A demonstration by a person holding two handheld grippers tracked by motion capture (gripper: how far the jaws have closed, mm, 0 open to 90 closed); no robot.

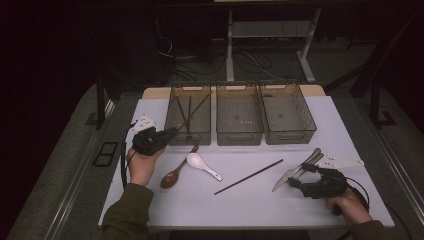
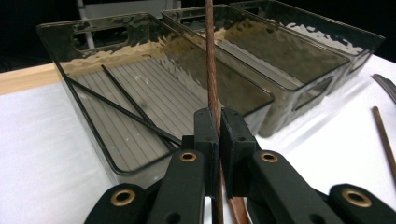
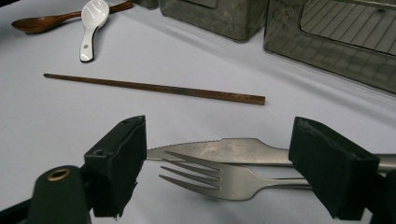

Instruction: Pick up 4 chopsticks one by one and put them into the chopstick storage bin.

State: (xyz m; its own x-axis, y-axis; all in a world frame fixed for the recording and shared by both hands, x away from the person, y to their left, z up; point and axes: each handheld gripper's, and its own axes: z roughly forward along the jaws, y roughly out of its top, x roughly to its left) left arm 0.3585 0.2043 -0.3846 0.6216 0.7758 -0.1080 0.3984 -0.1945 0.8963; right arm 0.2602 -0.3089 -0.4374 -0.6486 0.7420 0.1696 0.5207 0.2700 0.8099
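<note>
Left gripper [image 2: 219, 135] has its jaws pinched tight on a brown chopstick [image 2: 211, 70], which runs straight up from between the pads, over the near corner of the left bin [image 2: 84, 51] just ahead. Two dark chopsticks [image 2: 126, 112] lie crossed inside that bin. Further right on the table, a wooden spoon [image 1: 172, 176] and a white spoon [image 1: 200, 164] touch, then a second brown chopstick [image 1: 248, 176]. Right gripper [image 3: 217, 172] stands with jaws wide, knife [image 3: 219, 150] and fork [image 3: 210, 179] lying on the table between them, pads clear of both.
</note>
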